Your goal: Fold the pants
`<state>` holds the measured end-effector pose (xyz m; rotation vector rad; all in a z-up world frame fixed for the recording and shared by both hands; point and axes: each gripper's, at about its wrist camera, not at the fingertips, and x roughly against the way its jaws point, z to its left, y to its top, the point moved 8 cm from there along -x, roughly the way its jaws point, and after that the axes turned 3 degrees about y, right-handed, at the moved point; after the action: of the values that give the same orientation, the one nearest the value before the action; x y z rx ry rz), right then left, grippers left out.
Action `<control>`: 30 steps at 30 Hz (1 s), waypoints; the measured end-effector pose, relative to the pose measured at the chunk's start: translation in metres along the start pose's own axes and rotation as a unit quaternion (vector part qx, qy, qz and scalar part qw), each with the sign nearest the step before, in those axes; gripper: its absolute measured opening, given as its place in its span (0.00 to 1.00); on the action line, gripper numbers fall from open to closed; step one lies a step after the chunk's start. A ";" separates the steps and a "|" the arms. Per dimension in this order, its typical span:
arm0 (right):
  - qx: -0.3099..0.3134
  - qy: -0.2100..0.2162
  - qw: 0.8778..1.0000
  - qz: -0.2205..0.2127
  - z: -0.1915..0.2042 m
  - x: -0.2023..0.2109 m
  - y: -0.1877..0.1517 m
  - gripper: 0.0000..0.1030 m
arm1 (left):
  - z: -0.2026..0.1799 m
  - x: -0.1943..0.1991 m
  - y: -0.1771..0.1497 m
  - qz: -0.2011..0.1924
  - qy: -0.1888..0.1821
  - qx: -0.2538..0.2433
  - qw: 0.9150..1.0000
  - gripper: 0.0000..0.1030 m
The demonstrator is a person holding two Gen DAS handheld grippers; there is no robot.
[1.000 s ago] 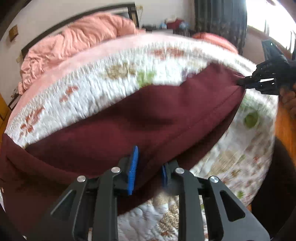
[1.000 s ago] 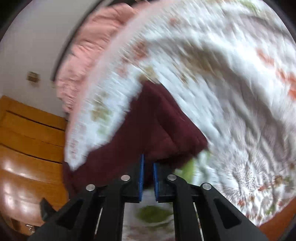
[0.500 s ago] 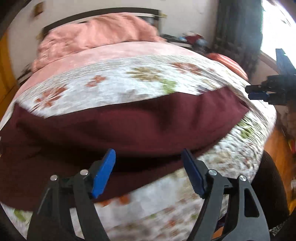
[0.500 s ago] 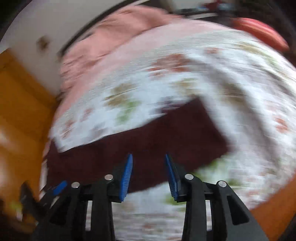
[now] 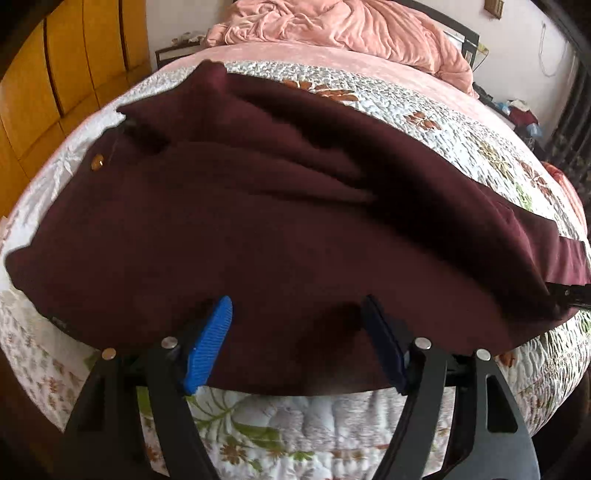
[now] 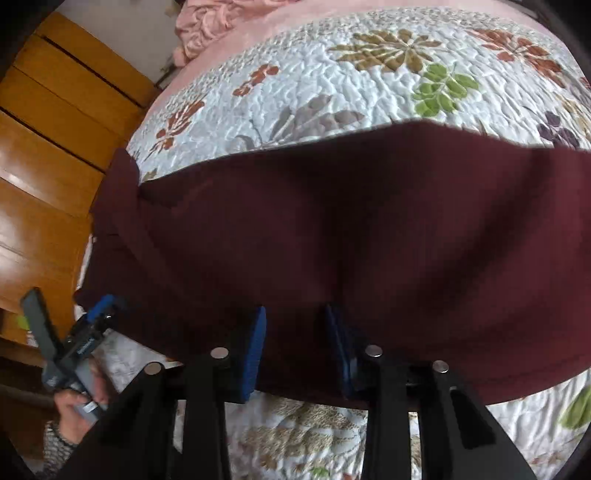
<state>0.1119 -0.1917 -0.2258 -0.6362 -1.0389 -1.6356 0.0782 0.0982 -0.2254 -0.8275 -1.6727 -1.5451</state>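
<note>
The maroon pants [image 5: 295, 206] lay flat across the floral quilt [image 5: 461, 122] of the bed, filling the middle of both wrist views, the waist with its brown button [image 5: 97, 161] at the upper left of the left wrist view and the leg ends running off to the right edge.

A second earlier both grippers had been clamped on the fabric, the left on the near edge and the right pinching a corner taut. Half a second earlier each had let go and stood back from the cloth. Now the left gripper [image 5: 299, 339] had its blue pads [image 5: 210, 343] spread wide, low over the near edge of the pants with nothing between them. The right gripper [image 6: 295, 345] was parted less widely, its pads [image 6: 255, 350] straddling the near hem at the bottom centre of its view; whether they touched the cloth could not be told.

The pink comforter [image 5: 351, 26] sat bunched at the top, and the wooden wardrobe [image 6: 48, 155] filled the left side.
</note>
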 end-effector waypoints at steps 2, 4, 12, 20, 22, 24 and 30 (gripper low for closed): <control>0.049 -0.043 0.998 0.002 0.009 -0.001 -0.002 0.33 | -0.004 -0.002 0.000 -0.008 0.005 -0.016 1.000 0.73; 0.072 -0.074 0.995 0.012 0.017 0.002 -0.001 0.34 | -0.005 -0.001 0.000 -0.012 0.002 -0.020 1.000 0.74; 0.128 0.105 0.986 0.021 0.138 -0.003 0.059 0.53 | 0.041 0.031 0.015 -0.043 0.002 0.026 0.999 0.74; 0.163 0.099 0.977 0.096 0.192 -0.082 0.082 0.67 | 0.100 0.034 0.008 -0.026 0.012 0.103 0.994 0.74; 0.158 0.100 0.977 0.100 0.194 -0.096 0.090 0.66 | 0.102 0.035 0.004 -0.024 0.008 0.110 0.994 0.74; 0.154 0.104 0.977 0.108 0.196 -0.106 0.093 0.52 | 0.101 0.032 0.002 -0.020 0.004 0.110 0.994 0.76; 0.229 0.106 0.965 0.072 0.216 -0.084 0.090 0.13 | 0.103 0.031 0.004 -0.017 -0.003 0.105 0.994 0.79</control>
<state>0.2037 0.0305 -0.1622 -0.2159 -1.1329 -1.2445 0.0575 0.2009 -0.2016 -0.6966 -1.8252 -1.3608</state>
